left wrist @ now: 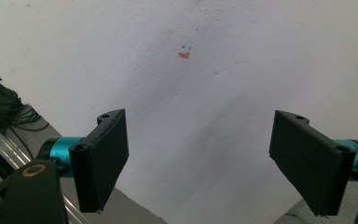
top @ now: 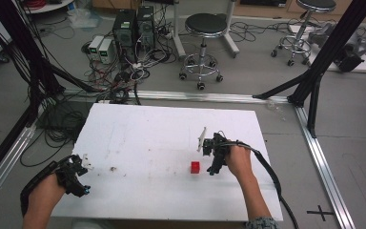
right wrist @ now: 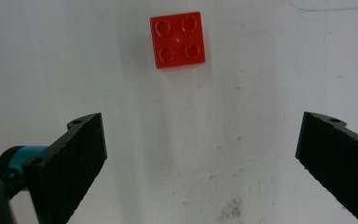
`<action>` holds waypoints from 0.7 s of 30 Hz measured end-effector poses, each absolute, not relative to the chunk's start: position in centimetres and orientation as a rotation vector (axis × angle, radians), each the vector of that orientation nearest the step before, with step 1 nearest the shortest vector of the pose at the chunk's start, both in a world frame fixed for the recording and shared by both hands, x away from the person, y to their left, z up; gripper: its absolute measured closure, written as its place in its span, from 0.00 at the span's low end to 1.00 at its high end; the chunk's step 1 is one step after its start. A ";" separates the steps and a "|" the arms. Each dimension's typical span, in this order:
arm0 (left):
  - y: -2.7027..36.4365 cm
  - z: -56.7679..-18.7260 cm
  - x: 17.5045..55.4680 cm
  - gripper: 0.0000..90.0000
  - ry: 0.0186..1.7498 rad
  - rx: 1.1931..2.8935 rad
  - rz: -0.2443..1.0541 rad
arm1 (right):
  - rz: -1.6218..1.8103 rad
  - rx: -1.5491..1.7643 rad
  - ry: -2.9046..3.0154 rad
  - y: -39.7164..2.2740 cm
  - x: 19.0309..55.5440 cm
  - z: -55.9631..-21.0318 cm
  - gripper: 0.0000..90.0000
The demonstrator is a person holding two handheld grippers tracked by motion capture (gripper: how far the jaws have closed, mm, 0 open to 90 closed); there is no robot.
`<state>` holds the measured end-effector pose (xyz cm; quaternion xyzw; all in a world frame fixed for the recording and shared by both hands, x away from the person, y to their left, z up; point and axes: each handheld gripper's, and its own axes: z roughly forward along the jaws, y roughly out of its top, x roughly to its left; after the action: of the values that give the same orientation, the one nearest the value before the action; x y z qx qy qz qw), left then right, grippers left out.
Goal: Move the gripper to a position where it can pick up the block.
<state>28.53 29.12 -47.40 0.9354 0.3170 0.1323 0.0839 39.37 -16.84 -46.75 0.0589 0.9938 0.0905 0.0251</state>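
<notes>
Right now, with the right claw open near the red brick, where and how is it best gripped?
Grip the red brick across two opposite flat side faces, coming straight down from above. It lies flat on the white table, studs up, with nothing around it. The right claw stands wider than the brick, just short of it.

the light is even and soft, bright enough overall, with no hard glare. the white bench (top: pixel 162 129) is the brightest surface in the high view and looks slightly washed out; the floor around it reads duller grey. shadows are faint: a soft one lies beside the red brick (right wrist: pixel 177 40) in the right gripper view. the high view is soft and low in detail, with straight lines bowing a little toward its edges. in both gripper views the near black jaws look slightly blurred.
</notes>
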 end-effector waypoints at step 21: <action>29.1 -47.5 28.7 0.22 0.939 2.782 0.388 | 0.184 0.015 3.143 -11.7 39.9 -51.7 0.01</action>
<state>28.69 29.09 -47.52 0.9356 0.3157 0.1304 0.0897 39.91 -11.75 -51.73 0.0049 0.9983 0.0586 -0.0034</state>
